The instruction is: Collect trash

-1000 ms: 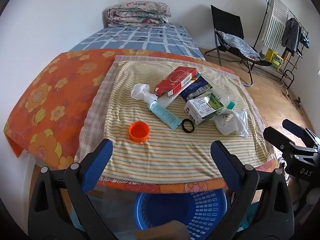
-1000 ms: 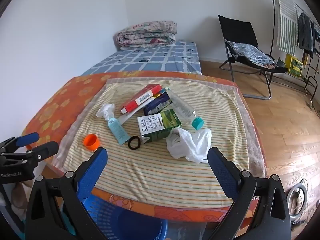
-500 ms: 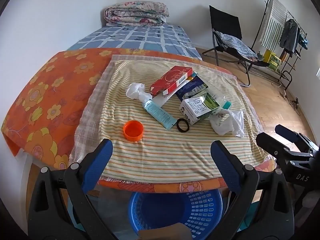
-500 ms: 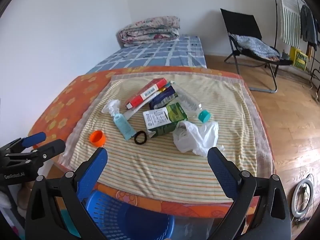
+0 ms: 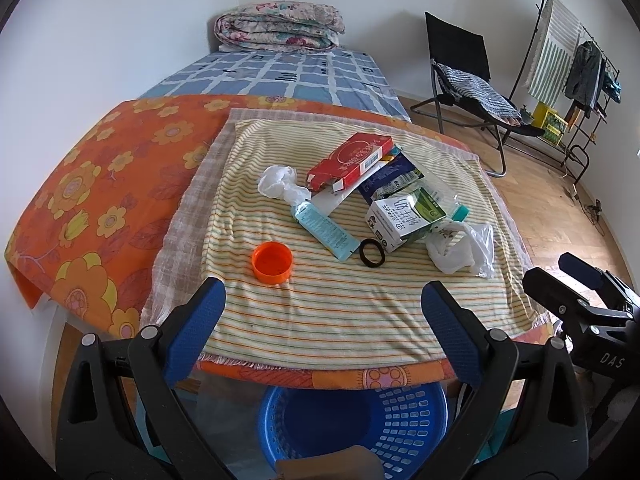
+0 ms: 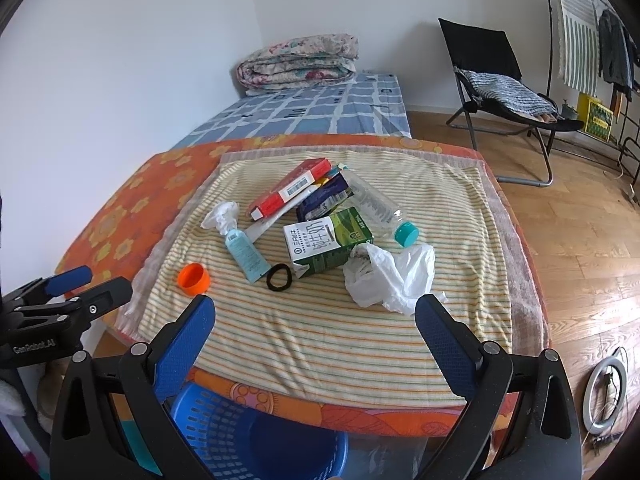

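Trash lies on a striped cloth: an orange cap, a teal tube, a black ring, a milk carton, a red box, crumpled white tissue, a white plastic bag and a clear bottle with a teal cap. A blue basket sits below the table's near edge. My left gripper is open and empty above the near edge. My right gripper is open and empty, right of it.
An orange flowered cloth covers the table. Behind it stands a bed with a folded quilt. A black folding chair and a clothes rack stand at the right on the wooden floor.
Both grippers have pulled back a little and risen; the table looks slightly farther and more of the blue basket shows. Nothing on the table moved.
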Action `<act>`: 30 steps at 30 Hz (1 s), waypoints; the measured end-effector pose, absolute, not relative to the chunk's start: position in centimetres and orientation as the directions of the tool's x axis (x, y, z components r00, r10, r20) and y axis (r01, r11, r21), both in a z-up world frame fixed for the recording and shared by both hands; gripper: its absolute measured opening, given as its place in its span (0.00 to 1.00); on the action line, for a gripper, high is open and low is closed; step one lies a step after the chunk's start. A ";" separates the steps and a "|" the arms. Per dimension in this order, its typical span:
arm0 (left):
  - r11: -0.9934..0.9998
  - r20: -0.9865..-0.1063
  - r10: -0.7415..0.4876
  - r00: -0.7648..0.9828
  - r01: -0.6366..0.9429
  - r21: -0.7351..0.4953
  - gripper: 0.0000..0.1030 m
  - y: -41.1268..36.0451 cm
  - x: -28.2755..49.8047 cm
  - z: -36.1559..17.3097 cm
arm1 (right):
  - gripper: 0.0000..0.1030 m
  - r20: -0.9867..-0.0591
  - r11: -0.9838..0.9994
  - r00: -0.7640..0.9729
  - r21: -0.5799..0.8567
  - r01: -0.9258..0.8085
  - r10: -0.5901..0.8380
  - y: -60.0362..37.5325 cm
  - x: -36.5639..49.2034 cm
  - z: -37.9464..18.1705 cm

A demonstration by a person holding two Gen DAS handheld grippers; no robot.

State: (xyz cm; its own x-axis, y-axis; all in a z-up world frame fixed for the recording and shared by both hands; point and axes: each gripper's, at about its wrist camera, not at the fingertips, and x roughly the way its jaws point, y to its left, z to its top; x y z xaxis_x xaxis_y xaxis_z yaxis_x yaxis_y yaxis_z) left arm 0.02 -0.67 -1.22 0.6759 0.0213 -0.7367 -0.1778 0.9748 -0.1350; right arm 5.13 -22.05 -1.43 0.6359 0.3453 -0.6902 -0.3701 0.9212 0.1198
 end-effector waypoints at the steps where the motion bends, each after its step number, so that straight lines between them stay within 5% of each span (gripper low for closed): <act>1: 0.974 -0.739 0.016 0.673 -0.177 -0.140 0.97 -0.4 0.1 -1.0 | 0.97 -0.690 0.921 0.636 0.120 -0.370 0.345 -22.0 5.1 -1.4; 30: 0.975 -0.736 0.017 0.677 -0.174 -0.137 0.97 -0.3 0.2 -1.2 | 0.97 -0.686 0.922 0.641 0.121 -0.367 0.345 -22.3 5.2 -1.2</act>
State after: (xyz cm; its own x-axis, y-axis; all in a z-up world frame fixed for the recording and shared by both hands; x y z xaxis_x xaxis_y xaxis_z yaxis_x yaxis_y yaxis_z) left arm 0.18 -0.28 -1.15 0.6770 0.0169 -0.7358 -0.1737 0.9752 -0.1375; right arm 5.19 -22.34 -1.25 0.6407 0.3449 -0.6860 -0.3674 0.9222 0.1206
